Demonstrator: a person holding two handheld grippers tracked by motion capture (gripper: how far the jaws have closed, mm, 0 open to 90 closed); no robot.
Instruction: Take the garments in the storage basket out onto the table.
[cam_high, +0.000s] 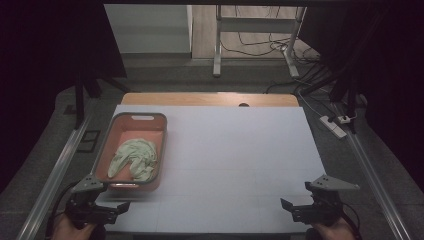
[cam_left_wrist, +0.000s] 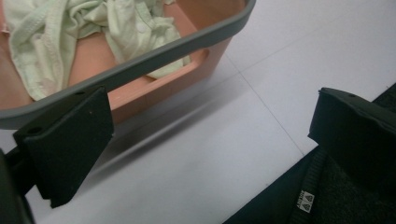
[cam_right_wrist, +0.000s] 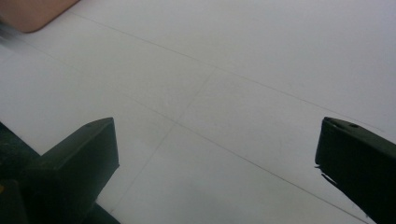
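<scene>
At lower left of the high view, my left gripper (cam_high: 107, 209) sits with jaws wide, empty, just beside the near rim of the orange basket (cam_high: 111, 137). A pale green cloth (cam_high: 134, 159) lies crumpled inside it, left of centre. At lower right, my right gripper (cam_high: 295, 207) hovers over the white table (cam_high: 235, 150), jaws wide, empty.

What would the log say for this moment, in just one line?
left hand-held gripper: open, near bin | right hand-held gripper: open, over bare table | pale green cloth: crumpled in orange bin
</scene>
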